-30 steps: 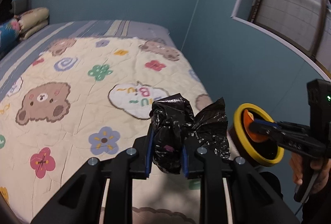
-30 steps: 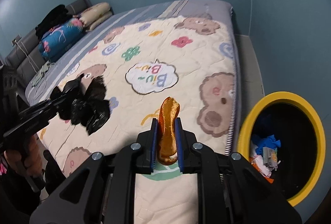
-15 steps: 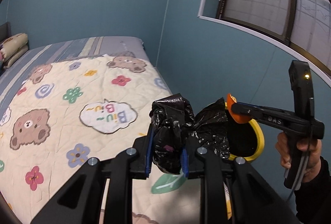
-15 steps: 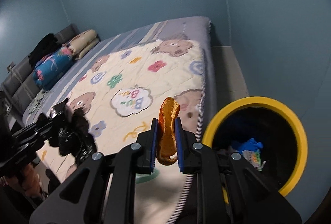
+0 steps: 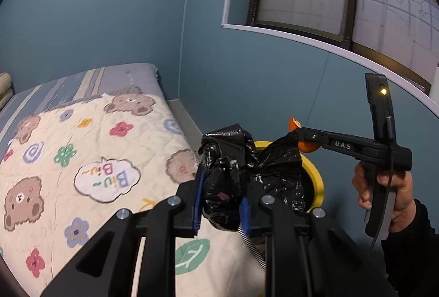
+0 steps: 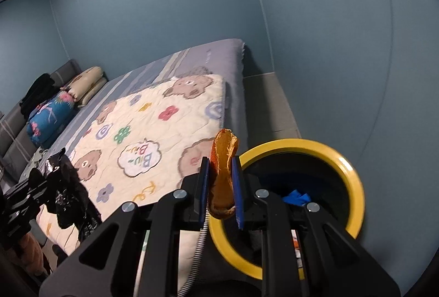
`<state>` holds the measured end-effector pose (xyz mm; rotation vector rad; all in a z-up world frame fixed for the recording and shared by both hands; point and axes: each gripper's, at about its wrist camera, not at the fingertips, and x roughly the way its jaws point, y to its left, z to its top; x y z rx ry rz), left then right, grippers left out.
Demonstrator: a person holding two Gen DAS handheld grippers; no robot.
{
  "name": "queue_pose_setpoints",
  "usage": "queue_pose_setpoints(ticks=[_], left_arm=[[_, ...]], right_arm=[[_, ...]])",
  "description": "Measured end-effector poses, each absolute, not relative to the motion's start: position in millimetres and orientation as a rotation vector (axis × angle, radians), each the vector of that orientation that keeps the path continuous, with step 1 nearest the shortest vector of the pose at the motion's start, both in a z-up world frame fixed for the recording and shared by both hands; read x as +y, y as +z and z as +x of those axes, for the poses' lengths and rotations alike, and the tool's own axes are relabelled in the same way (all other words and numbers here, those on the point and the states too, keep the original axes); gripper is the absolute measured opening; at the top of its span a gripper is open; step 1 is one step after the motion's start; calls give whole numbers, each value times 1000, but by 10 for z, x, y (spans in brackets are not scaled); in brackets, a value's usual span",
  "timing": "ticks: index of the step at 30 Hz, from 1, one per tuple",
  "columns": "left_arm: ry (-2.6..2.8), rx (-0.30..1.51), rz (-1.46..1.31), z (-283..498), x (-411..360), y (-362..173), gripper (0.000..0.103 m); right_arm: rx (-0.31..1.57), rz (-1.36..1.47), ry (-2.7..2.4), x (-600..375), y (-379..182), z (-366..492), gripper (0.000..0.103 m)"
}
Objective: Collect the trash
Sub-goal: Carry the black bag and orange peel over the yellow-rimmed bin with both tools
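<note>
We are clamping a curl of orange peel [image 6: 223,173] between the blue pads of our right gripper [image 6: 221,187], pinching it at its middle so that both ends stick out free and it should drop cleanly once the jaws part. In the right wrist view the peel is hanging just at the near rim of the yellow-rimmed bin [image 6: 354,181], which is standing on the floor beside the bed [image 6: 233,61], close enough that we need not step away from the mattress. Blue and white scraps are already lying inside (what they are, we cannot tell). Our left gripper [image 5: 219,203] is squeezing a crumpled black plastic bag [image 5: 233,181], gripped low so the loose bulk is billowing above and to the right of the fingers; it is hovering between the cartoon bear quilt [image 5: 82,160] and the bin. We judge both pieces are about to be released, the peel first.
</note>
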<state>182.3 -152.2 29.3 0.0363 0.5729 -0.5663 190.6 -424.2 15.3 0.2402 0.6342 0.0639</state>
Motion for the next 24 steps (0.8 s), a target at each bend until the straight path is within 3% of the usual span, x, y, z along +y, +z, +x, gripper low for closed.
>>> queue_pose_setpoints(ticks=[24], left_arm=[[-664,758,84,2561,-2560,-260,21]], right_arm=[[697,318,-91,-5025,-259,2320,16]])
